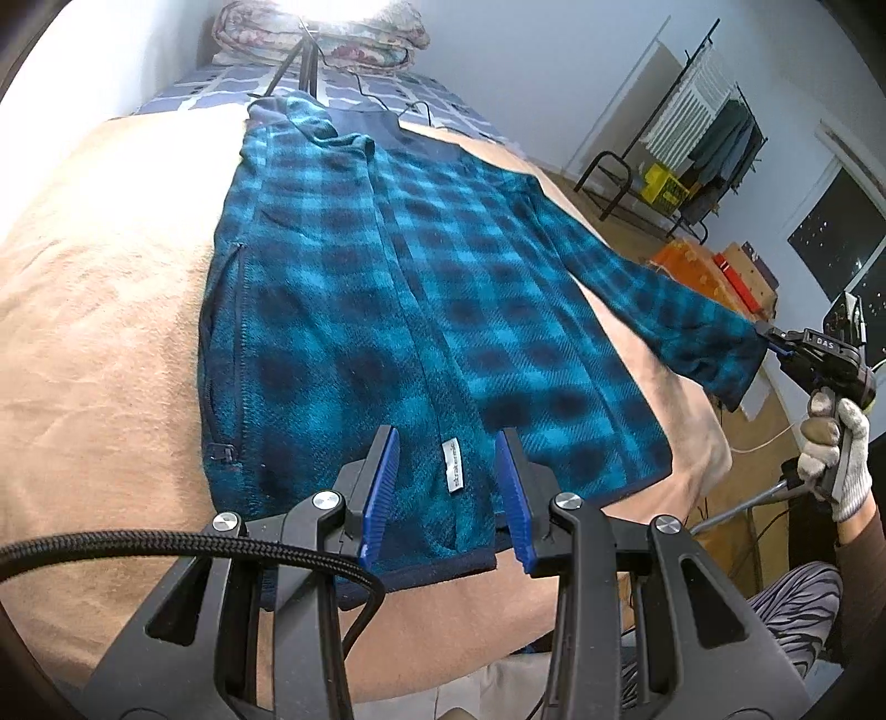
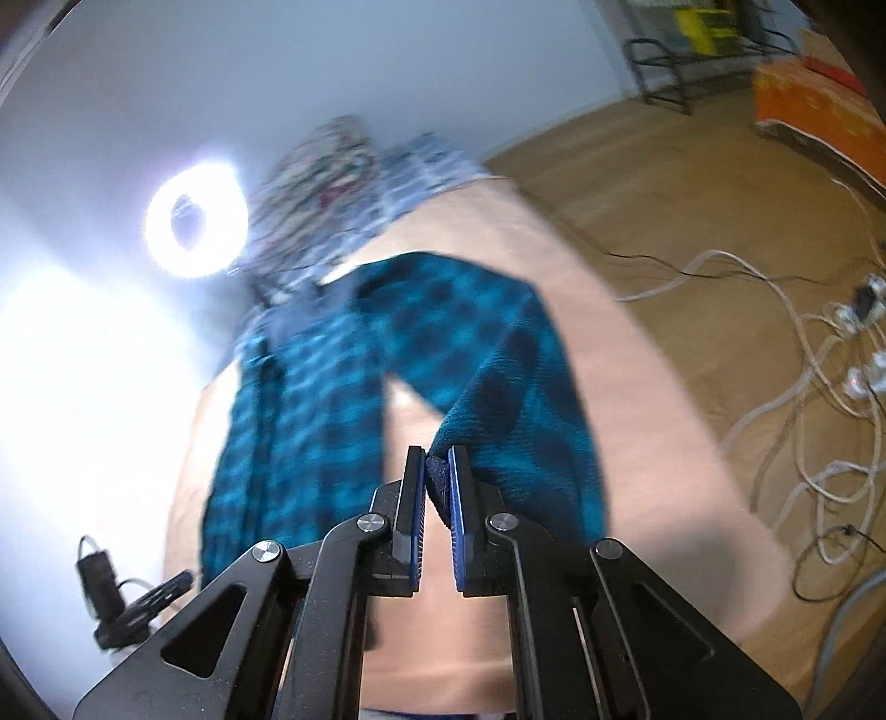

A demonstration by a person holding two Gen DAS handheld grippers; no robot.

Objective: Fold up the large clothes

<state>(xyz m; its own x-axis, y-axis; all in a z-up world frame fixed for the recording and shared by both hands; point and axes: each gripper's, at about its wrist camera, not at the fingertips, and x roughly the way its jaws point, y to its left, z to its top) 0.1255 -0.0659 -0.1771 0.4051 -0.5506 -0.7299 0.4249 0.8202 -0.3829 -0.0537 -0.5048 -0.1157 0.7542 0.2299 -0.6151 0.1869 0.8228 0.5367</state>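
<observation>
A home bedroom: a bed covered by a peach fleece blanket (image 1: 94, 310), folded floral quilts (image 1: 326, 39) piled at its head, a black metal clothes rack (image 1: 714, 144) hung with garments by white walls, wooden flooring (image 2: 664, 210).

Your bed (image 1: 94, 310) is covered by a tan blanket (image 1: 66, 387). A teal plaid fleece jacket (image 1: 354, 310) lies flat on it, collar toward 12 o'clock. Folded floral bedding (image 1: 326, 33) sits at the far end on a blue checked sheet (image 1: 221, 88).
</observation>
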